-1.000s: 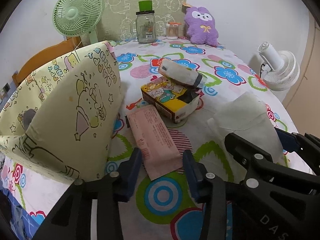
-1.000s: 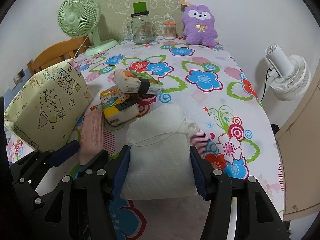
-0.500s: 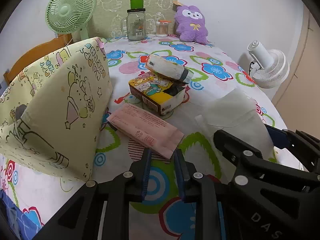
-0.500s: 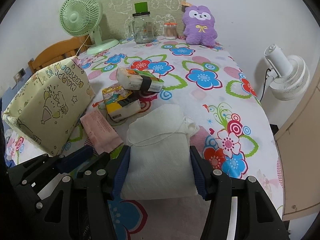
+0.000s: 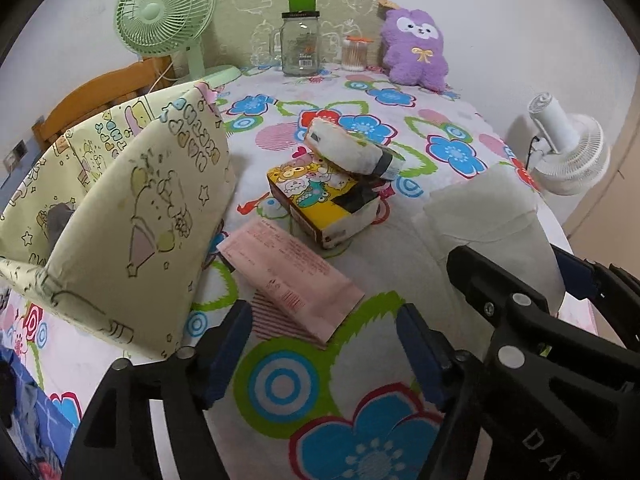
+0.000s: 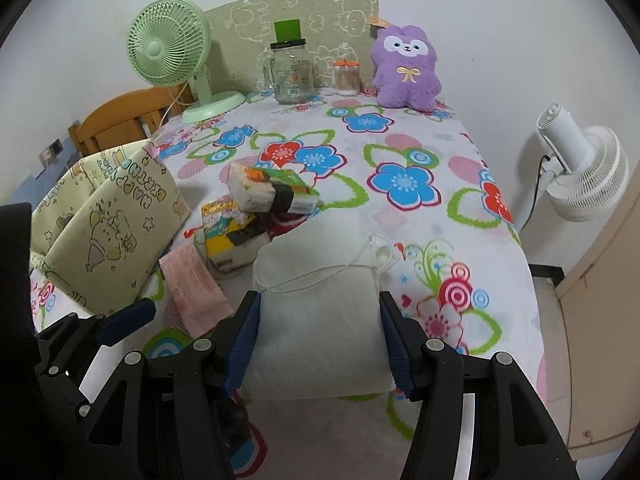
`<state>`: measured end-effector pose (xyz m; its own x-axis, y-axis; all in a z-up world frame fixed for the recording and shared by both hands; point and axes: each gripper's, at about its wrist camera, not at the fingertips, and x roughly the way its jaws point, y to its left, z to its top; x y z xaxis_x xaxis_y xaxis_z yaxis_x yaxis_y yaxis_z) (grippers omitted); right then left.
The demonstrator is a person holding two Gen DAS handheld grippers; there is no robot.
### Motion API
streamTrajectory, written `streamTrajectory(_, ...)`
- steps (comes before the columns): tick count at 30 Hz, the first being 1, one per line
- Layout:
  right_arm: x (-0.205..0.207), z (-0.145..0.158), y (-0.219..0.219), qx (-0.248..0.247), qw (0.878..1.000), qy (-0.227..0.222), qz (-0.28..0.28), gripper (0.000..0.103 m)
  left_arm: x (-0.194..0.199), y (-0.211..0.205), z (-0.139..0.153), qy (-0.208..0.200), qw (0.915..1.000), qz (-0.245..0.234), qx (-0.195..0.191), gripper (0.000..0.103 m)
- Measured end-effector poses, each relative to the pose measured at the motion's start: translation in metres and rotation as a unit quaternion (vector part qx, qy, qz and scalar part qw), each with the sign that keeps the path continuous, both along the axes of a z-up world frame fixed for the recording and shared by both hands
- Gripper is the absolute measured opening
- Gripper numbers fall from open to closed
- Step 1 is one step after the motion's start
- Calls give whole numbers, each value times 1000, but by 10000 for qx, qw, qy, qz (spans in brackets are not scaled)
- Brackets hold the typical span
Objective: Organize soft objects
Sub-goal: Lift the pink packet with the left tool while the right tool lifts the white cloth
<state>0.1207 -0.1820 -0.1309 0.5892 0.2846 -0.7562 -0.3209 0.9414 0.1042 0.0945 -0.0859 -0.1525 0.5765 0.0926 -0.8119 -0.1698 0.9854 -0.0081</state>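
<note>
My left gripper [image 5: 324,346] hovers low over the flowered tablecloth [image 5: 452,152], its jaws opening. The near corner of a flat pink packet [image 5: 292,276] lies between its fingers [image 5: 228,350], and the pads do not touch it. My right gripper [image 6: 320,340] is shut on a white cloth pouch [image 6: 320,304] with a thin drawstring, whose far end rests on the table. In the left wrist view that pouch [image 5: 492,216] and the right gripper [image 5: 504,252] are at the right. A purple plush [image 6: 406,68] sits at the table's far end.
A pale yellow printed gift bag [image 5: 132,216] stands at the left. A cartoon tissue box [image 5: 320,208] carries a white tissue pack [image 5: 352,152]. At the back are a green fan [image 5: 164,16], a glass jar [image 5: 300,48] and a swab pot [image 5: 354,54]. A white fan [image 6: 580,172] stands off the right edge.
The left jaws closed almost fully, then spread wide. The pink packet has swung from lengthwise to diagonal ahead of them. The right gripper keeps its hold on the pouch, unmoved.
</note>
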Motion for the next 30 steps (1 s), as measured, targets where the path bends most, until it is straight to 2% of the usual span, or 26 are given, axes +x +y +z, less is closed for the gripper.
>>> streamTrajectory(12,31,-7,1,31,9998,139,154,61,24,0,-9,274,9975,658,29,80)
streamTrajectory(18,43,-10,5,23,9997,171,173,61,33,6,-13,295,9958,869,18,80)
streamTrajectory(25,51,-15,9,12,9995,242,196,61,36,9,-15,123,9949,1004,50,81)
streamTrajectory(28,52,-16,10,12,9995,261,195,61,35,10,-15,62,9959,904,-38,74)
streamTrajectory(30,51,-16,11,-2,9995,251,209,61,32,10,-13,6,9964,844,-51,63)
